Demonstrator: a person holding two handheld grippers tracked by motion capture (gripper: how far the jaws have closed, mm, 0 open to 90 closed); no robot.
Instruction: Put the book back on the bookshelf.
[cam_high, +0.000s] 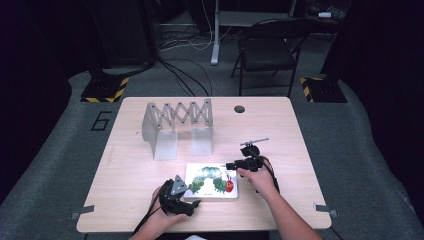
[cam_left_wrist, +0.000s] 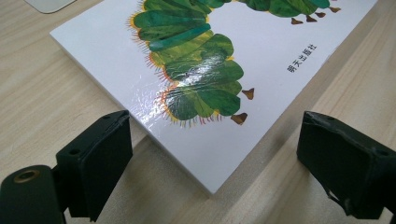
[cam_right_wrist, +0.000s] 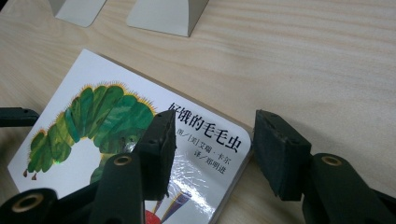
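- The room is dark, with grey carpet, a folding chair (cam_high: 267, 47) beyond the far edge and cables on the floor; the work happens on a pale wooden table (cam_high: 125, 165).
- Toward the back of the table stands a grey expanding book rack (cam_high: 178, 125), its slots bare, well apart from both hands.
- The book (cam_high: 211, 181), a white picture book with a green caterpillar on its cover, lies flat and closed near the front edge, between the two tools.
- The left gripper (cam_high: 192, 204) sits low at the book's near left corner; in its own view the jaws stand wide apart with that corner (cam_left_wrist: 212, 186) pointing in between them, touching neither.
- The right gripper (cam_high: 230, 165) is at the book's far right edge; in its own view the jaws are also apart, one over the cover, the other off the side above bare wood, so the rounded corner (cam_right_wrist: 240, 140) lies between them. Nothing is clamped yet.
- Likely step: getting a hold on the book to lift it, probably toward the rack.
- To do it well, I would drop the outer right jaw to table level, slide it under the edge, and close on the cover only once the edge is well in.
- The glossy cover may slip, so grip deep, not at the tip.
- The left tool can brace the opposite corner so the book does not skate away.
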